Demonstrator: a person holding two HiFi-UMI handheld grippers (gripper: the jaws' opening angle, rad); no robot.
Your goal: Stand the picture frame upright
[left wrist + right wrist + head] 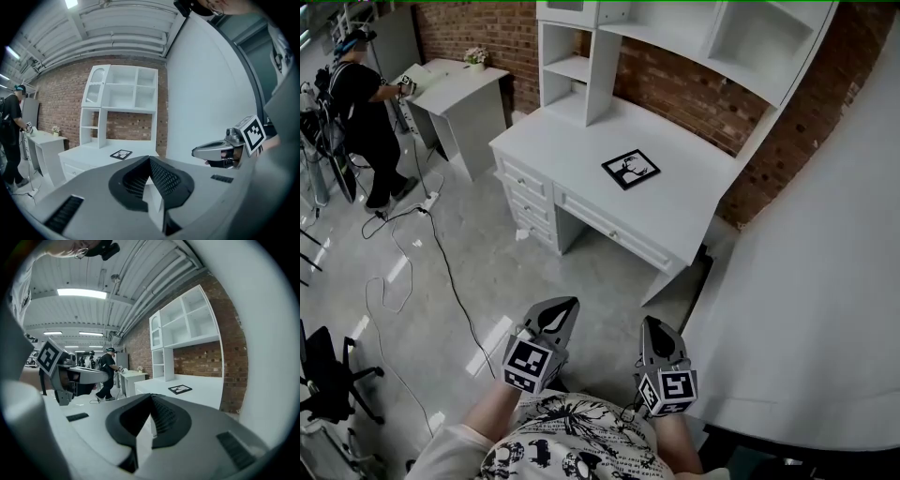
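A tall white panel fills the right side of the head view, running down close beside the right hand-held gripper. Behind everything stands a brick wall. A glossy grey floor stretches between the person's hands and the white worktop, whose drawers face that floor. A white shelf unit rises from the worktop's back edge. Further left stands a smaller white table, with another person beside it. A black chair sits at the lower left, and black cables trail across the floor.

The left hand-held gripper and the right one are held low over the floor, well apart from the worktop, both pointing towards it. Each has its jaws closed together on nothing.

The picture frame lies flat, face up, on the open middle of the worktop, in front of the shelf unit and apart from it.
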